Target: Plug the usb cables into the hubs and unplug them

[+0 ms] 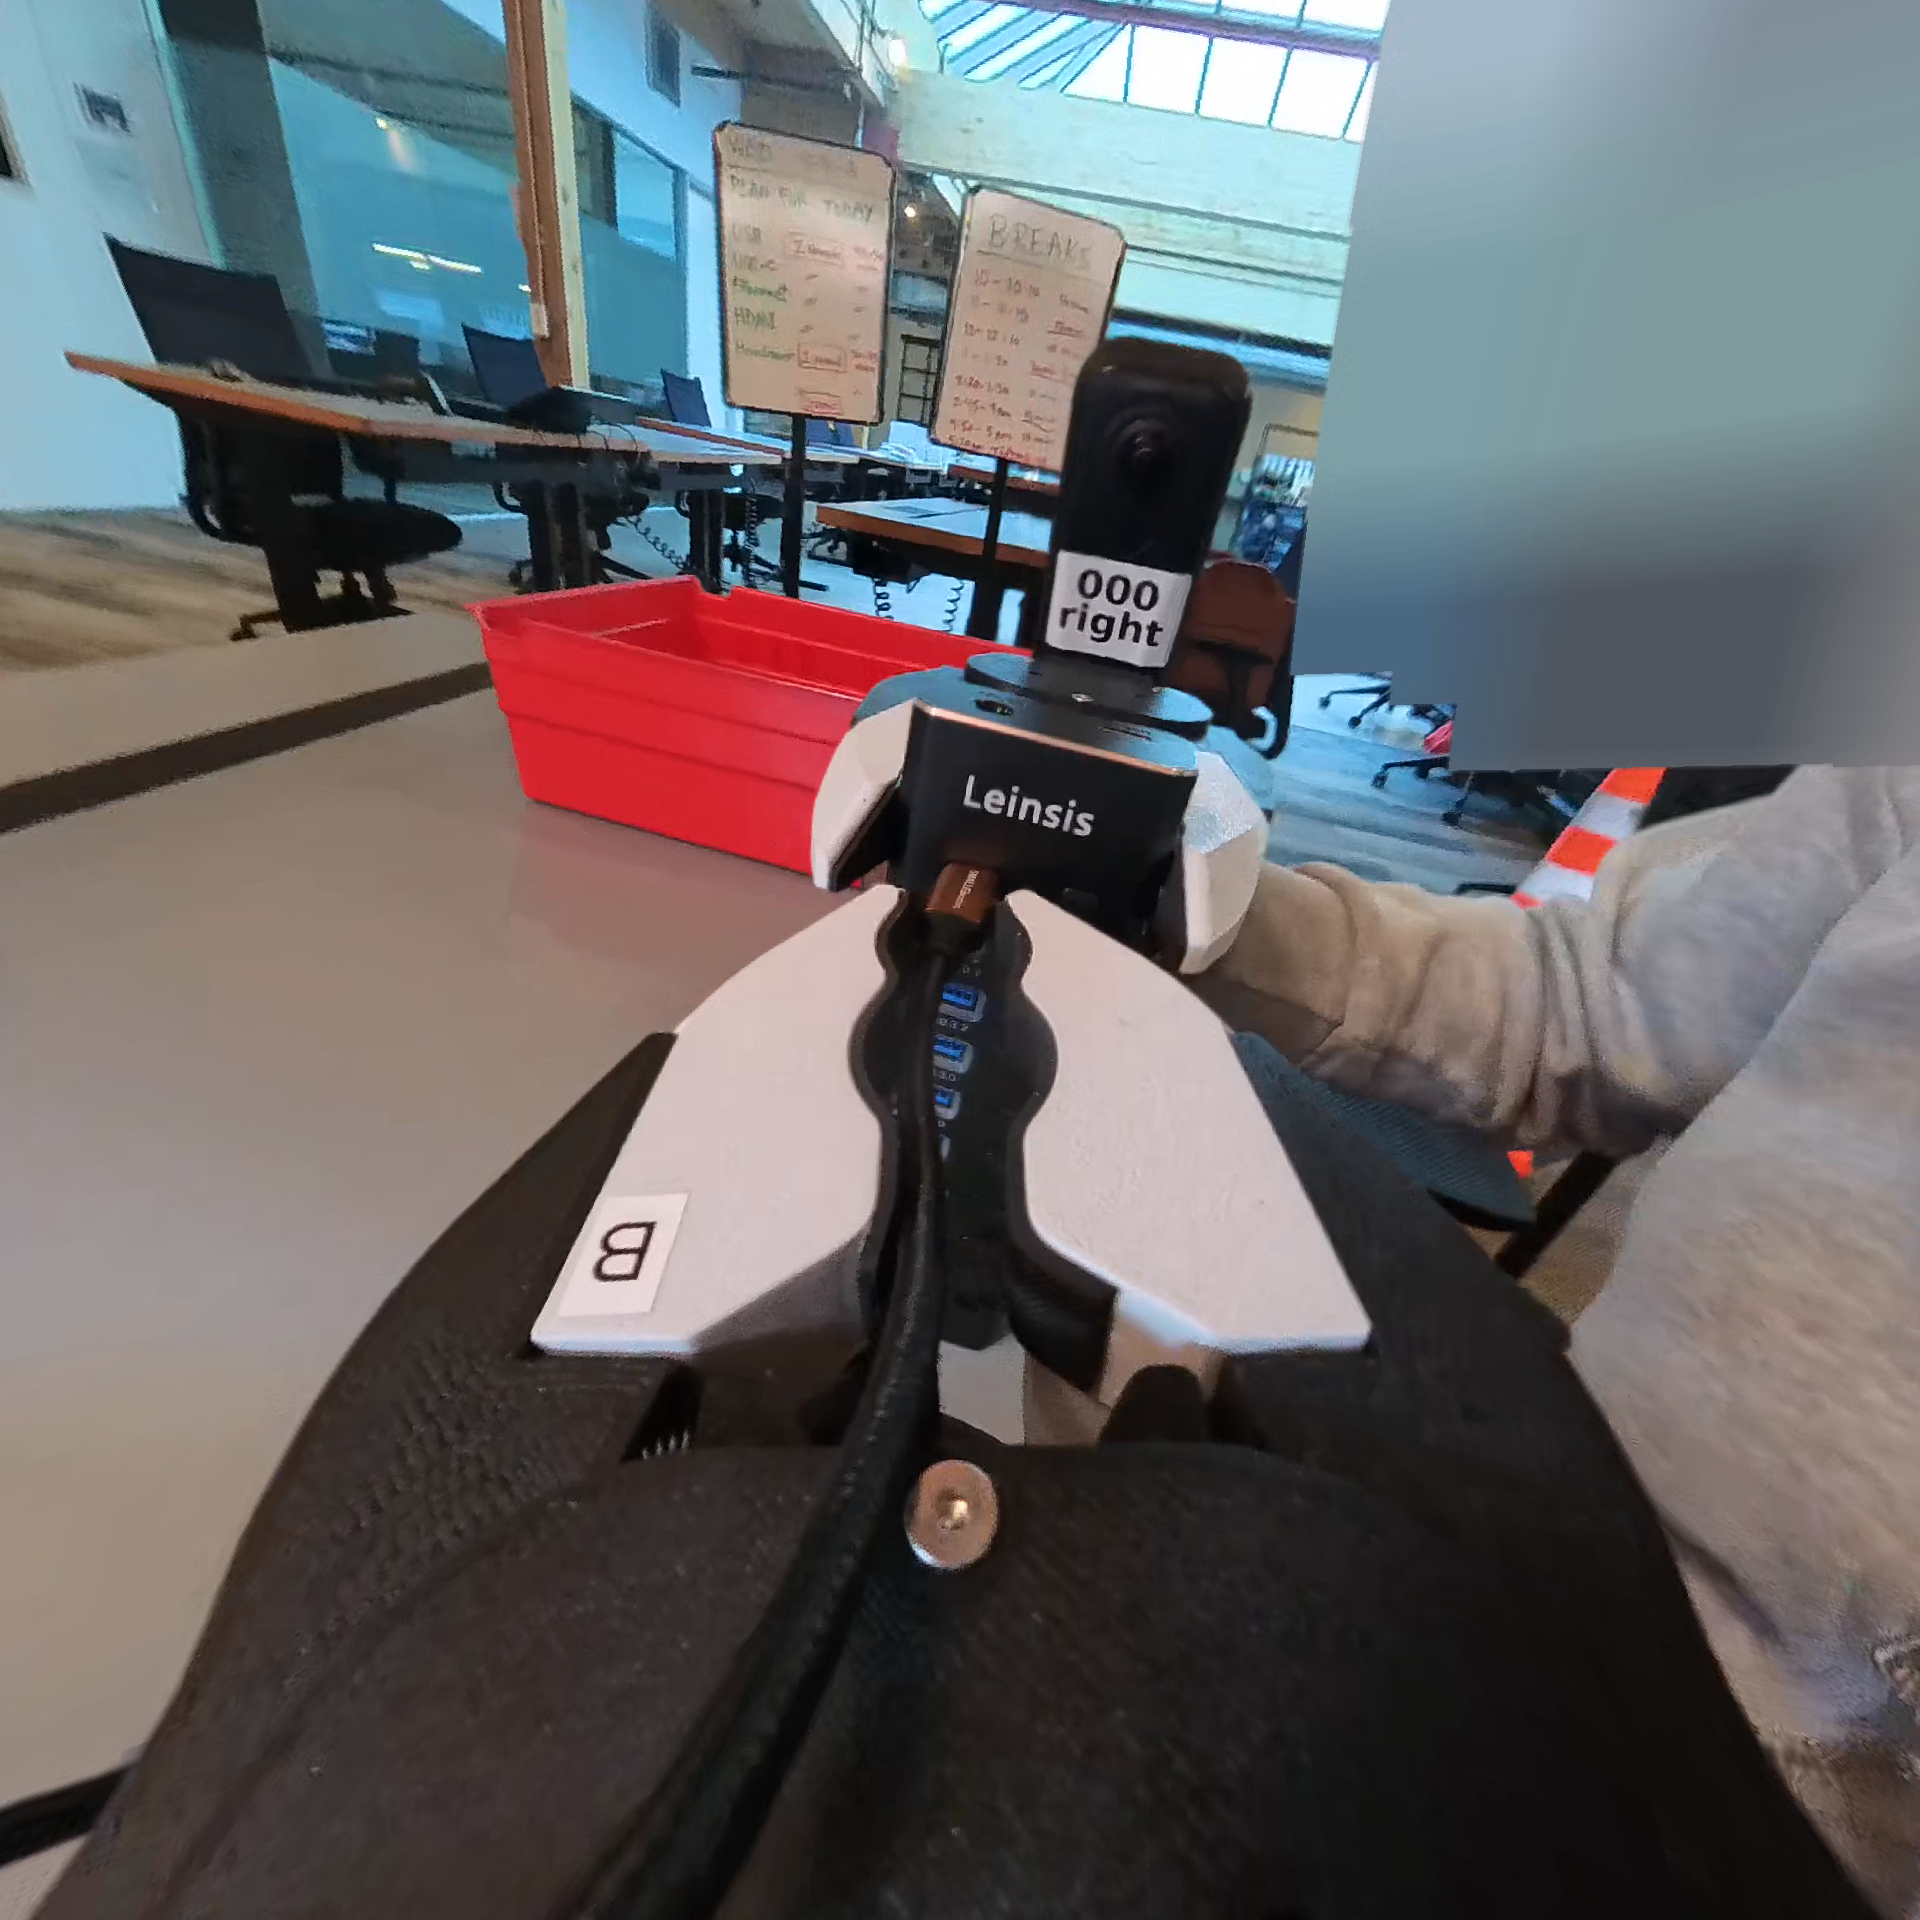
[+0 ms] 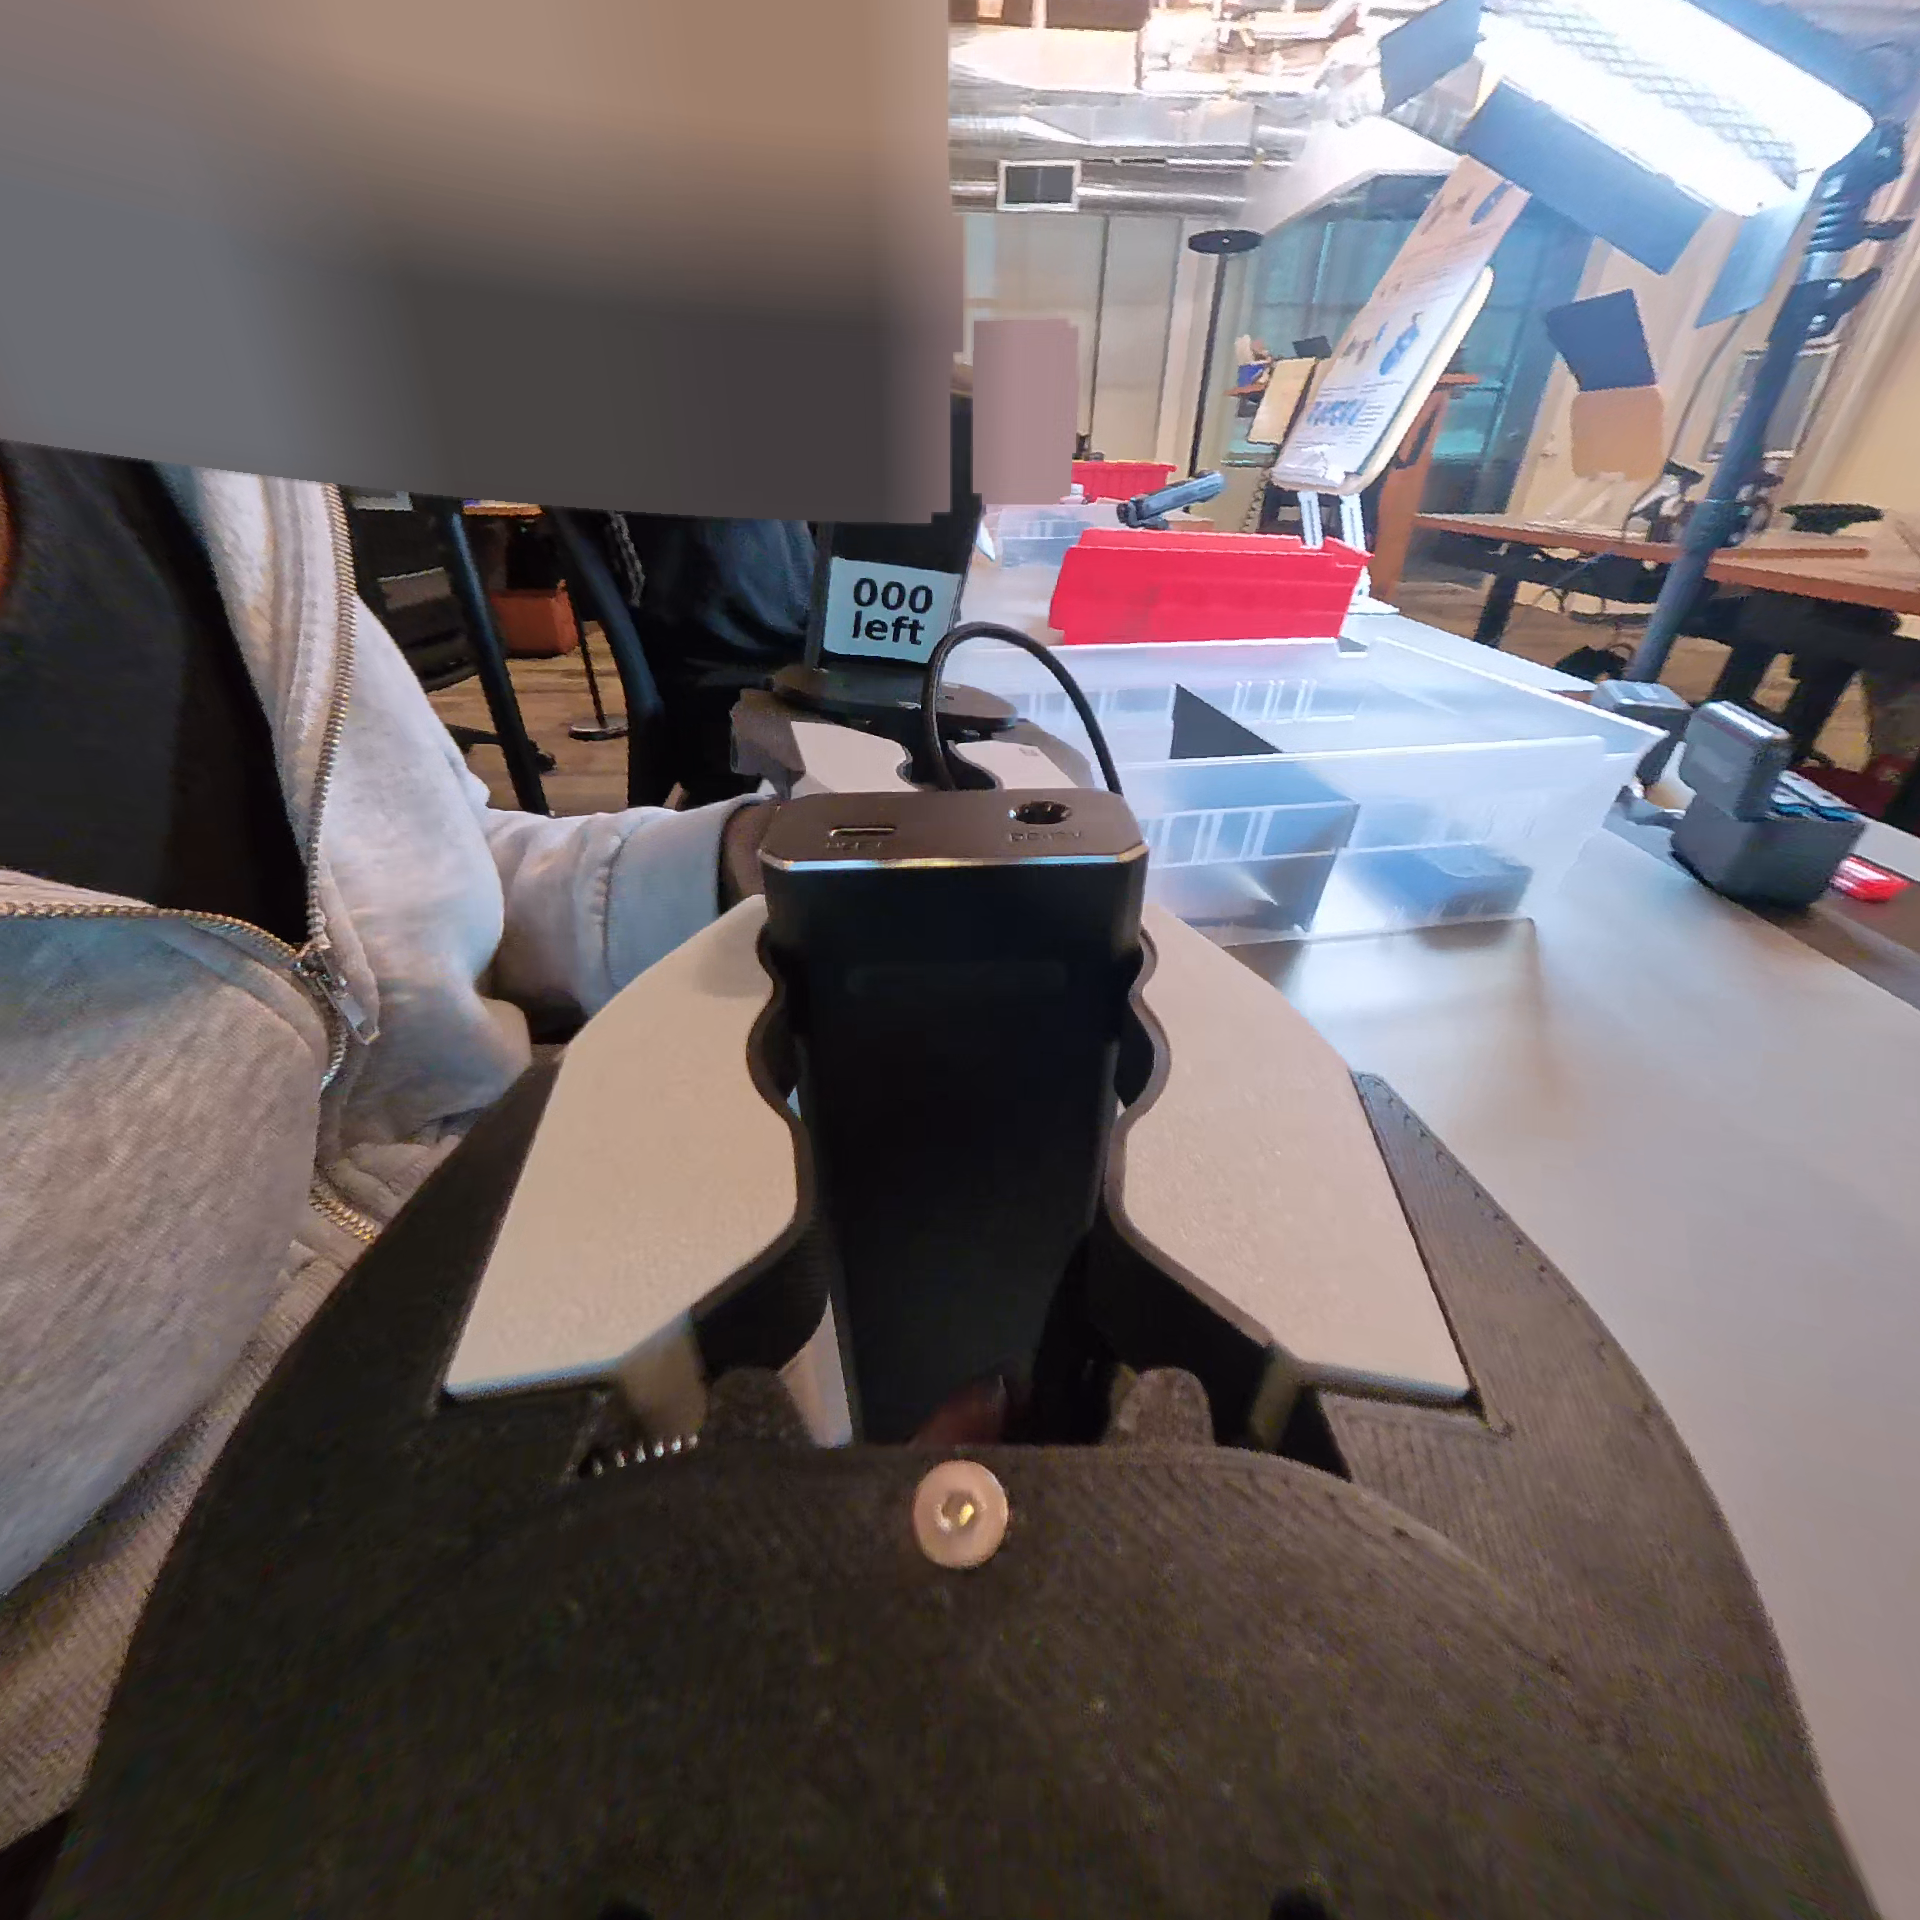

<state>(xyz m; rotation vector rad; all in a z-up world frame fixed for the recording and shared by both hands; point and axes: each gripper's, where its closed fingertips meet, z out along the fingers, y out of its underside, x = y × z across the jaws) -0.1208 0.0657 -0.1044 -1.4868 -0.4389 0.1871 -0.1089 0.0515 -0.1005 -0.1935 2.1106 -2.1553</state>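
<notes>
**Inspector:** Black anodised metal, the USB hub (image 2: 951,1091). It is clamped lengthwise between the white fingers of the right gripper (image 2: 951,935) and held in the air above the grey table (image 2: 1558,1143), clear of its surface. The end facing away from that camera carries two small sockets, both vacant.

**Assistant:** And the cable?

**Inspector:** A black braided USB cable (image 1: 904,1299) runs up the channel between the fingers of the left gripper (image 1: 951,914), which are closed on it just behind the copper-coloured plug (image 1: 961,888). The plug's tip meets the hub's (image 1: 1044,800) lower edge. Whether it is fully seated, partly in, or only touching the port cannot be told from either view.

**Assistant:** Other ports?

**Inspector:** A row of blue USB ports (image 1: 958,1049) shows down the hub's side, seen through the gap in the left gripper. Those visible are unoccupied.

**Assistant:** Progress, then?

**Inspector:** In my judgement, early to middle. One cable is at one port, mid-insertion or mid-removal; the frames do not settle which. Only this hub and this cable are seen in hand. If more are to be done, they are not identifiable here.

**Assistant:** Surroundings?

**Inspector:** A red bin (image 1: 665,707) stands on the table beyond the grippers. Clear plastic compartment trays (image 2: 1351,769) sit on the far side, holding dark items too indistinct to name. The operator's grey sleeve (image 1: 1455,987) reaches in behind the right gripper.
</notes>
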